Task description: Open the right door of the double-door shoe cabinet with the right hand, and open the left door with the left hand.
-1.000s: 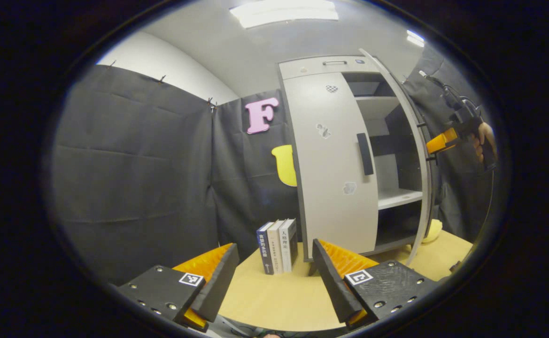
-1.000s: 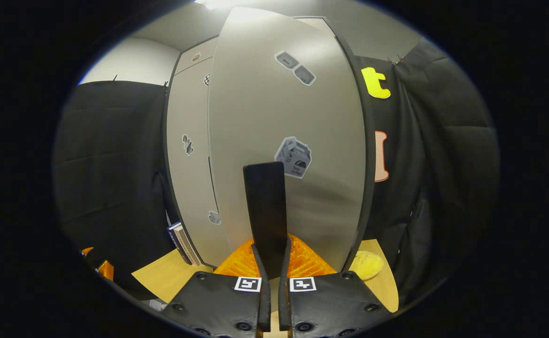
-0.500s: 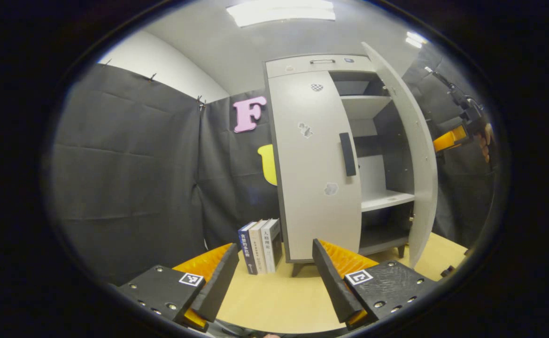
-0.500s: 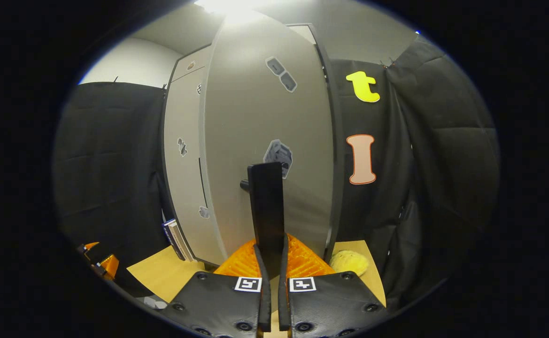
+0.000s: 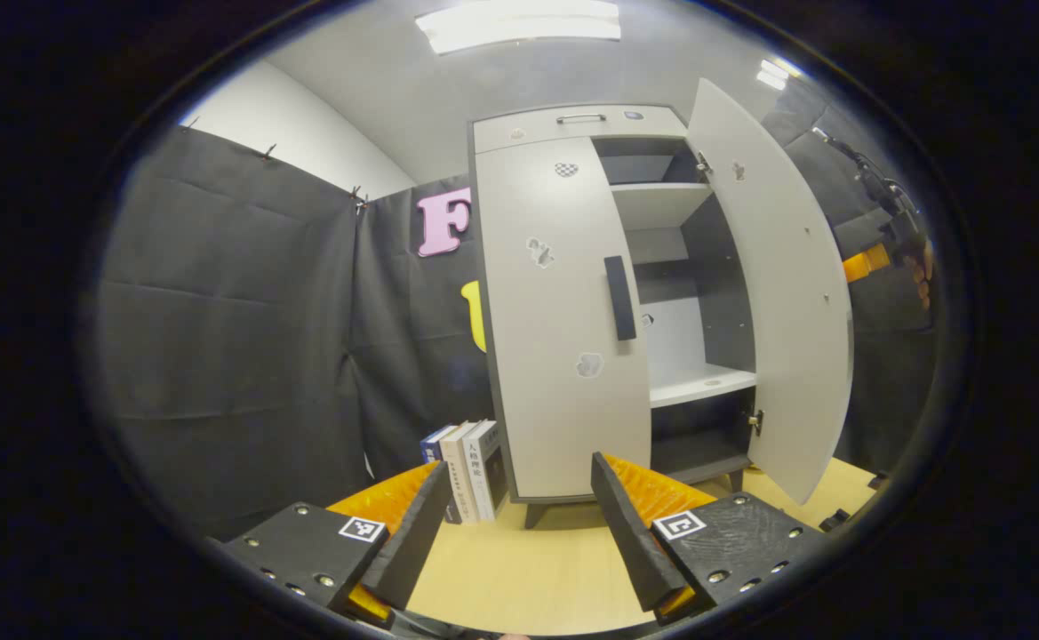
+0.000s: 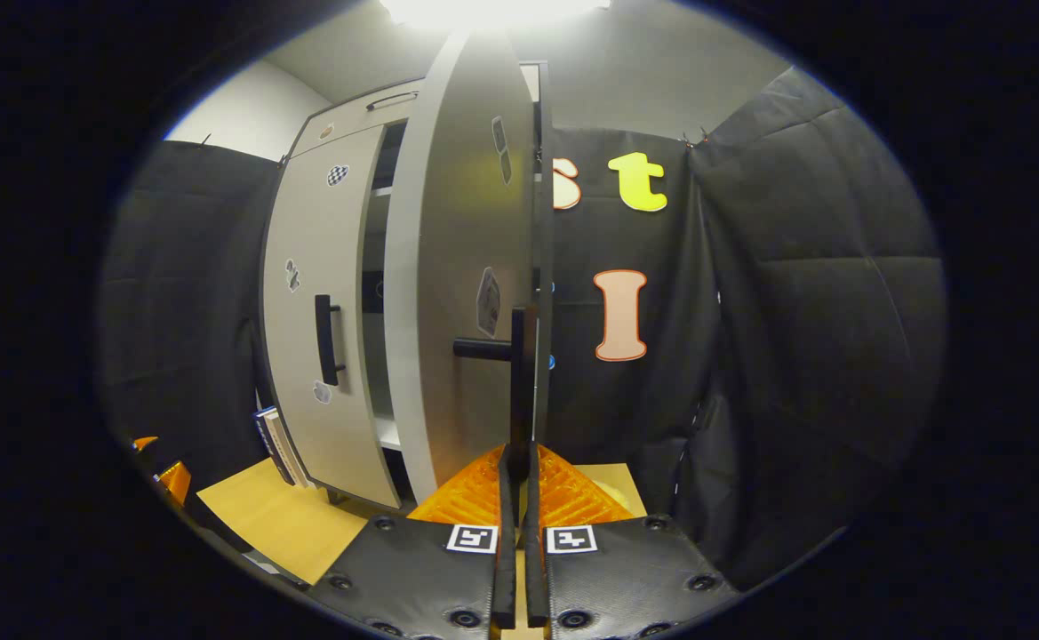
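Shoe cabinet first, since it is the biggest thing I have on screen: in the left gripper view it stands on the tabletop straight ahead of my left fingers and beyond them, well out of reach. Its right door stands swung wide, baring the shelves. In the right gripper view I see that door nearly edge-on, directly above my right fingers.

Next the left door, shut flat against the carcass. I judge it a stiff, light panel on hinges at its outer edge; it should swing freely in an arc, so I must pull along that arc rather than straight back.

Then its handle, a dark vertical bar near the door's inner edge, up and slightly right of the gap between my left fingers. That is where I would take hold. It looks hard and smooth, so I would grip squarely across the bar to avoid slipping.

My left gripper has its fingers wide apart and holds nothing. My right gripper has its fingers together, clamped on the right door's handle, a thin dark bar rising between them.

Some books stand just left of the cabinet's foot.
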A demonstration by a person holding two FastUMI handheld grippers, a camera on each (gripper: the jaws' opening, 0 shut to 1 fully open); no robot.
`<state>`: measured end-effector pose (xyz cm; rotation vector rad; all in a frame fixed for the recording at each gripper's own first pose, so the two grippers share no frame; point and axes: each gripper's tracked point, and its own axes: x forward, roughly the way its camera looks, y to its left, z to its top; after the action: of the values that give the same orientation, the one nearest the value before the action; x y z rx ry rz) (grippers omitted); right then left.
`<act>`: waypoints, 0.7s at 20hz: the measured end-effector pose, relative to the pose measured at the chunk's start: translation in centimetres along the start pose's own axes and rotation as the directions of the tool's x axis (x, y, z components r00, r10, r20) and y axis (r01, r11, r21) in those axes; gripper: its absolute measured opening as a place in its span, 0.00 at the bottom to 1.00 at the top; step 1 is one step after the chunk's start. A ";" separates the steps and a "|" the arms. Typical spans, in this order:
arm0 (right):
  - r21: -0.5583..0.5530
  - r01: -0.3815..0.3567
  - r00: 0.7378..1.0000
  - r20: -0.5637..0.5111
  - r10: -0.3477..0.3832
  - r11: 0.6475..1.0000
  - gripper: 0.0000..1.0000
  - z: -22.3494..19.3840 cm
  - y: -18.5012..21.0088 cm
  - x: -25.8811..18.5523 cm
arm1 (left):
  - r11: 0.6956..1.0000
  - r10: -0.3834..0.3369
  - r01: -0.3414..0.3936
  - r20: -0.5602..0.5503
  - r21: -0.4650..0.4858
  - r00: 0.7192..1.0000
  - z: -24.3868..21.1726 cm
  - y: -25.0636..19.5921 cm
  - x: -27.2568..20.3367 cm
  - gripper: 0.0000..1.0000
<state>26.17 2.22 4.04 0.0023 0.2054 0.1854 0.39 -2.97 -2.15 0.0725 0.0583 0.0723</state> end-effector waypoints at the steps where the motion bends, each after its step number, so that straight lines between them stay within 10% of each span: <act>1: 0.003 0.019 1.000 0.005 -0.019 1.000 0.03 0.0 -0.6 -0.1 | 1.000 -0.007 0.007 -0.006 0.001 1.000 -0.1 -0.6 0.0 0.94; 13: -0.028 0.021 0.997 0.080 -0.019 0.999 0.05 -1.1 -3.6 -4.1 | 0.994 -0.099 0.098 -0.023 -0.052 0.995 1.9 -8.5 1.0 0.93; 14: -0.034 0.027 0.996 0.083 -0.024 0.999 0.28 -1.4 -4.1 -4.3 | 0.992 -0.109 0.107 -0.024 -0.068 0.994 2.6 -9.2 1.5 0.94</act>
<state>22.49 -2.59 3.49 -0.0274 0.1197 0.1629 2.67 -12.15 -0.36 0.0016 0.0868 -0.0329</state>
